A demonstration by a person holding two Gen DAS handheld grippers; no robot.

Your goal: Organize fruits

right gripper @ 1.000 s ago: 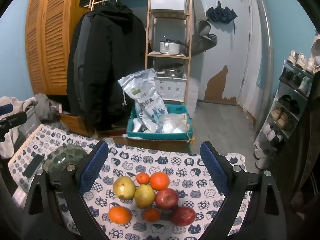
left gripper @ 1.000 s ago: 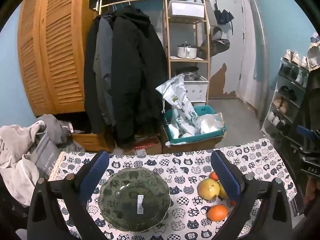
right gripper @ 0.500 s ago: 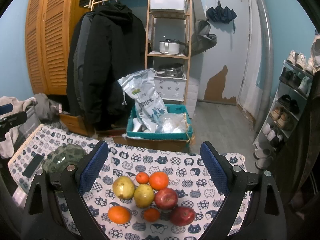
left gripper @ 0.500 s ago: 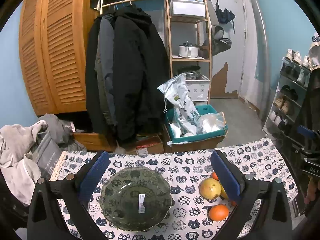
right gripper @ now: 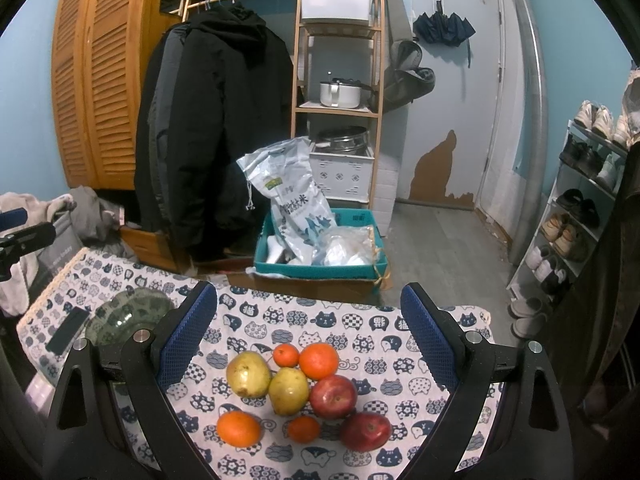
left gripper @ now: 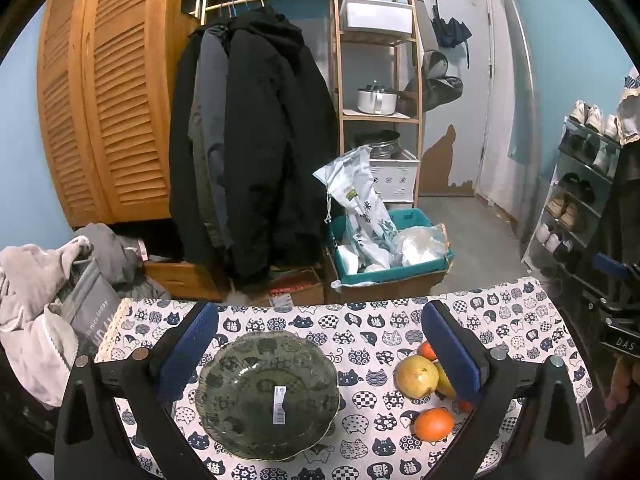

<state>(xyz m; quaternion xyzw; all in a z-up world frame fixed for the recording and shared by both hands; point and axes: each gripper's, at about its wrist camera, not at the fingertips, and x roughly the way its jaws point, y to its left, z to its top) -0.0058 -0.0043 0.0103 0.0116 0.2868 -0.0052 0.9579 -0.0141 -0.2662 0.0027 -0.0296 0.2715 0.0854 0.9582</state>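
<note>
Table: a small surface covered by a cat-print cloth [right gripper: 360, 328] in navy and white.
Left gripper [left gripper: 320, 338]: held above the table, its two blue-padded fingers spread wide and holding nothing.
Bowl: a dark green glass bowl [left gripper: 268, 394] sits on the cloth directly below and between the left fingers; it is empty, with a white barcode sticker [left gripper: 279, 405] on it.
Right gripper [right gripper: 309, 322]: held above the fruit pile, fingers spread wide, gripping nothing.
Fruit: a cluster lies on the cloth to the right of the bowl, well apart from it.
Pears: two yellow pears [right gripper: 248, 374] touch side by side at the middle of the pile.
Apples: two red apples [right gripper: 334, 397] lie on the right side of the pile, one nearer the camera.
Oranges: one large orange [right gripper: 319, 361] at the far side, another [right gripper: 239, 429] at the near left, and two small ones between.
Phone: a dark phone [right gripper: 68, 329] lies on the cloth left of the bowl.
Background: dark coats [right gripper: 216, 128] hang on a rail, beside a wooden shelf unit.
</note>
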